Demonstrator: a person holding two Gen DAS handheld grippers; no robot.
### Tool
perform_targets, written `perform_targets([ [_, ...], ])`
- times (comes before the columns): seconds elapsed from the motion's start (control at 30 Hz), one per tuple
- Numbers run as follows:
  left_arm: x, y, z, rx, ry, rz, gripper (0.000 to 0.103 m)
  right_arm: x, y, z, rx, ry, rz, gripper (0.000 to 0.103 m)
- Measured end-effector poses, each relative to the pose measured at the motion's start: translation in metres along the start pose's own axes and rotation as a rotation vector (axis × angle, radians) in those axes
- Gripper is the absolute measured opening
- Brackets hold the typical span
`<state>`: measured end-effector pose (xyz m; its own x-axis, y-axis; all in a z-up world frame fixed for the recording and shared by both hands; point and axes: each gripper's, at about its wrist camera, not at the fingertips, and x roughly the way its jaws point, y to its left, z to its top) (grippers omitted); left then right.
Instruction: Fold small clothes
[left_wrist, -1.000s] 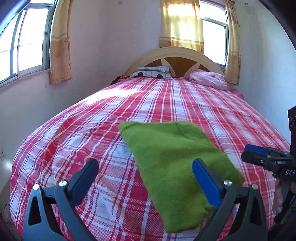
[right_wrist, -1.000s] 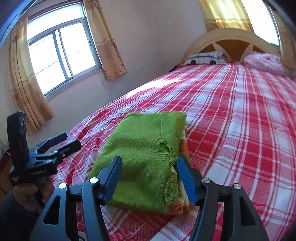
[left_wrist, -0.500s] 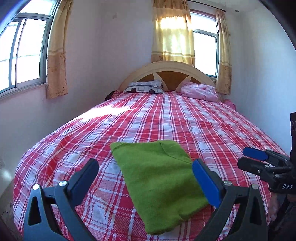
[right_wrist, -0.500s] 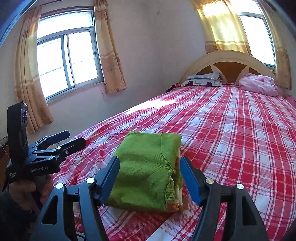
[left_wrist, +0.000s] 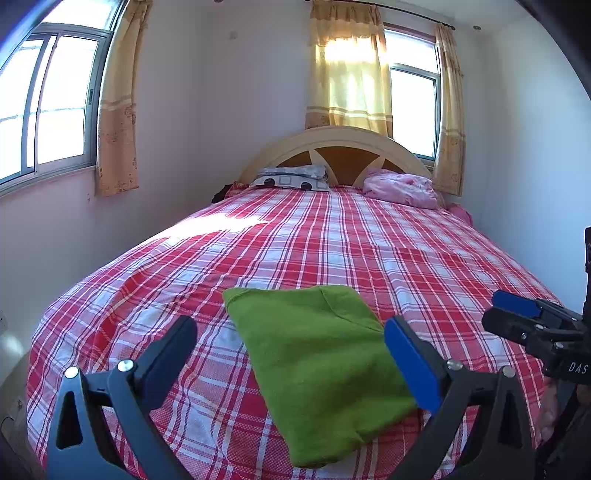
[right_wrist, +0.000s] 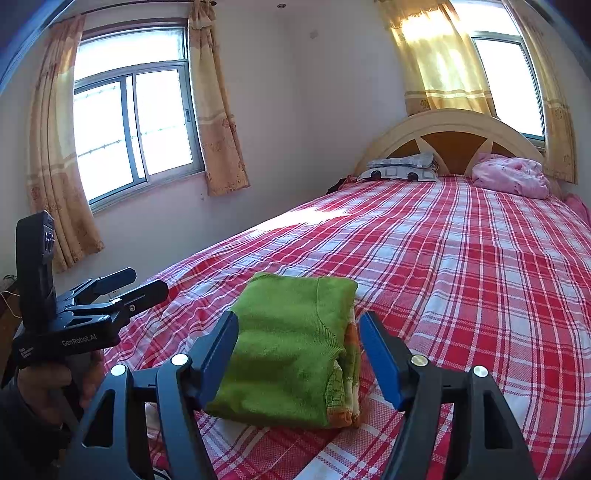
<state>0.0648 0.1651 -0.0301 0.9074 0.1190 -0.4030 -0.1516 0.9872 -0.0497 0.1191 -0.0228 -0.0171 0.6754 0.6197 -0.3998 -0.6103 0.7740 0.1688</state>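
Sweater (right_wrist: 291, 350), green, soft and limp knit, lies folded on bed (right_wrist: 480, 277) just ahead of both wide-spread, empty grippers' fingers (left_wrist: 410, 354); best gripped at its thick folded edge.

My left gripper (right_wrist: 147, 291) body reads "GenRobot.AI". My right gripper (left_wrist: 517, 314) body shows "DAS", rest cut off.

Green garment's (left_wrist: 317, 365) inner layers hidden.

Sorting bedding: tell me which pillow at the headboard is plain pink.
The pink pillow on the right; the left pillow is grey-white patterned.
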Motion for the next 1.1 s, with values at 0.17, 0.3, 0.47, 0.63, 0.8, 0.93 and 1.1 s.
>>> perform_targets([
  [0.17,-0.0004,-0.0001,0.0005,0.000,-0.002,0.000,0.103,-0.0017,-0.0004,0.0008,0.000,-0.007,-0.003,0.069],
  [0.3,-0.0004,0.0005,0.0008,-0.003,-0.001,0.001,0.103,-0.0012,-0.0019,0.0005,0.006,0.000,-0.004,0.070],
  [0.47,-0.0006,0.0006,0.0012,0.000,0.005,-0.001,0.103,-0.0014,-0.0010,0.0017,0.004,-0.002,-0.002,0.070],
  [0.63,-0.0017,-0.0006,0.0010,0.001,0.002,-0.001,0.103,-0.0053,0.0019,0.0023,-0.001,-0.019,0.000,0.070],
  [0.8,-0.0016,-0.0014,0.0005,0.003,0.003,-0.001,0.103,-0.0079,0.0025,0.0018,0.000,-0.025,0.002,0.070],
  [0.93,-0.0018,-0.0024,0.0005,0.013,0.005,-0.003,0.103,-0.0095,0.0012,-0.0002,0.007,-0.024,0.005,0.070],
  [1.1,-0.0008,-0.0025,0.0009,0.015,0.009,0.003,0.103,-0.0095,0.0005,-0.0010,0.011,-0.024,0.005,0.070],
])
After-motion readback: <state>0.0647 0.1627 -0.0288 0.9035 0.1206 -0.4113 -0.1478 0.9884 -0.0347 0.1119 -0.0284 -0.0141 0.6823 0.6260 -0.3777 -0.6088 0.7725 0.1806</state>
